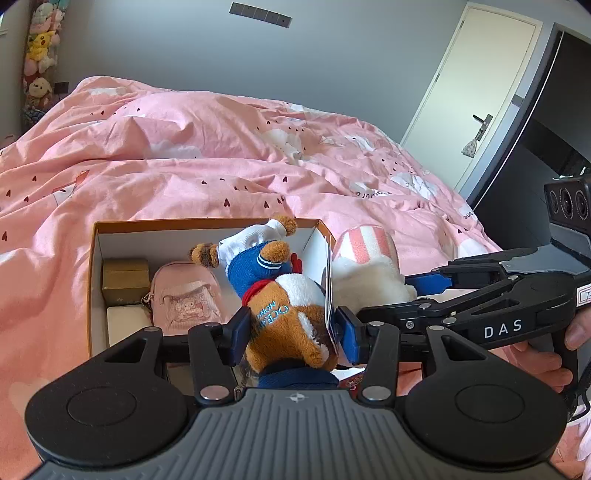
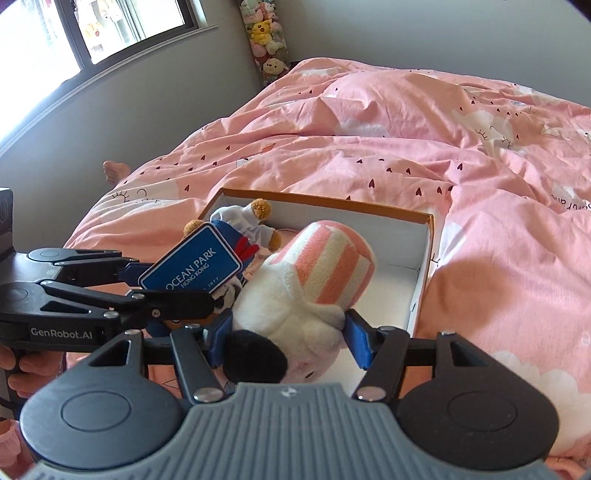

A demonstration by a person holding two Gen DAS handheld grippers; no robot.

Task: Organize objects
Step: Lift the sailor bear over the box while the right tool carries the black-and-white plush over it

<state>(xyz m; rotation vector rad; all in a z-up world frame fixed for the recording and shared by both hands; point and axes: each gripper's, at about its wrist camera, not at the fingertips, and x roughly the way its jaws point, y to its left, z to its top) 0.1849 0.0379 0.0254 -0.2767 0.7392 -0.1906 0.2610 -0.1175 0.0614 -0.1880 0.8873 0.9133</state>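
An open cardboard box (image 1: 96,236) with white inside lies on the pink bed; it also shows in the right wrist view (image 2: 424,258). My left gripper (image 1: 293,332) is shut on a brown plush bear in blue clothes (image 1: 284,317), held over the box's right part. Its blue Ocean Park tag (image 2: 192,264) shows in the right wrist view. My right gripper (image 2: 286,339) is shut on a white plush with a pink-striped hat (image 2: 314,284), held at the box's near edge beside the bear. This plush also shows in the left wrist view (image 1: 365,273).
Inside the box lie a gold box (image 1: 125,278), a white block (image 1: 125,325) and a small pink backpack (image 1: 184,295). The rumpled pink duvet (image 1: 221,155) surrounds the box. A door (image 1: 476,92) is at the right; stacked plush toys (image 2: 264,33) stand in the corner.
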